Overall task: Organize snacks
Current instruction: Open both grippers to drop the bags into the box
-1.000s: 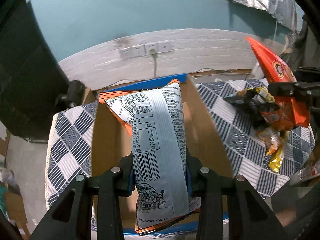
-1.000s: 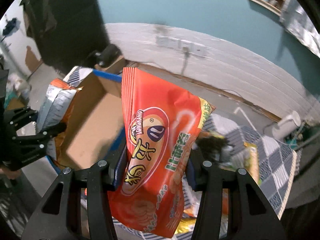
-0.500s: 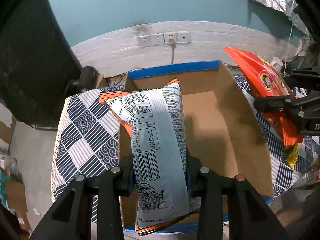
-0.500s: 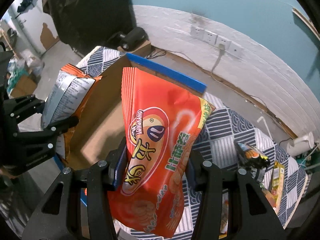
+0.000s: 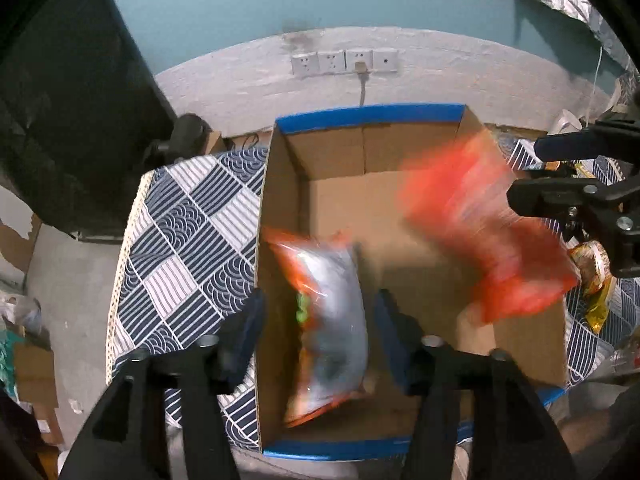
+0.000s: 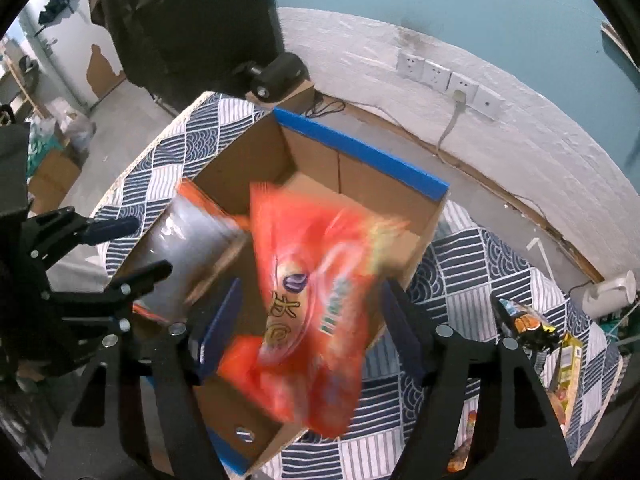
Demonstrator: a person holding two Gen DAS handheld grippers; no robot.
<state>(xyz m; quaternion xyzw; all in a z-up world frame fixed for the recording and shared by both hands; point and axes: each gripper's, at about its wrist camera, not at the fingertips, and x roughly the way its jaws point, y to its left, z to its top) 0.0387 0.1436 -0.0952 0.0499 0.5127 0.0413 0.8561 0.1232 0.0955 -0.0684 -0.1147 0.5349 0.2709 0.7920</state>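
Note:
An open cardboard box with blue-taped rims (image 5: 368,114) (image 6: 360,152) stands on a patterned cloth. My left gripper (image 5: 320,320) is open above the box's left side; a silver and orange snack bag (image 5: 332,320) (image 6: 188,256), blurred, is falling free between its fingers into the box. My right gripper (image 6: 312,316) is open above the box's right side; a red snack bag (image 6: 312,312) (image 5: 488,232), blurred, drops free from it over the box.
Several loose snack packets (image 6: 560,360) (image 5: 592,276) lie on the cloth (image 5: 188,240) right of the box. A wall with sockets (image 5: 344,62) is behind. A black object (image 6: 280,76) sits at the table's far left corner.
Both grippers opened over the box. The silver bag and the red bag left the fingers and are falling into the box.

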